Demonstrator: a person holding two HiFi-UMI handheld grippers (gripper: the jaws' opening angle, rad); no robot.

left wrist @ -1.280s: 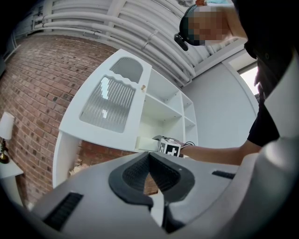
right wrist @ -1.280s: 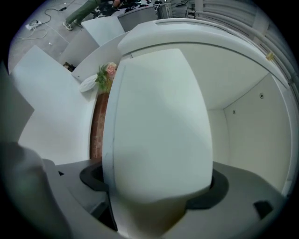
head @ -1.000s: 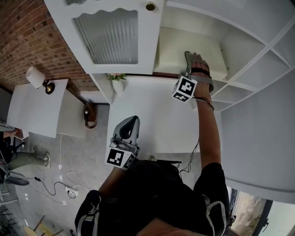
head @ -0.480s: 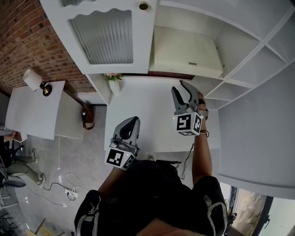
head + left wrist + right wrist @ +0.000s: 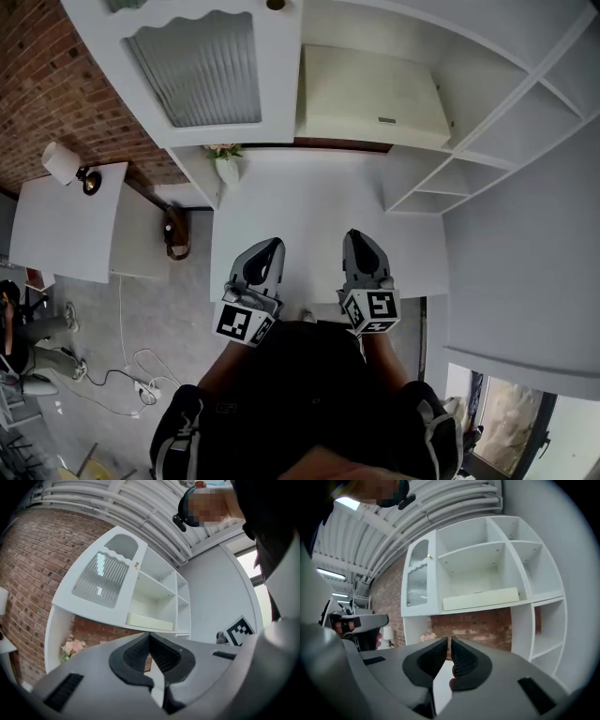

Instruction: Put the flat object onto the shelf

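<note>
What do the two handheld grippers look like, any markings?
Both alike: left gripper and right gripper have grey tapered shells, black ribbed pads, and a cube of black-and-white square markers each. Person wears a black top.

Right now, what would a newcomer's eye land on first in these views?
The cream flat object lying on the white shelf unit's lower shelf, top centre of the head view. Below it, the left tongs and right tongs sit shut and empty side by side over the white table's near edge.
</note>
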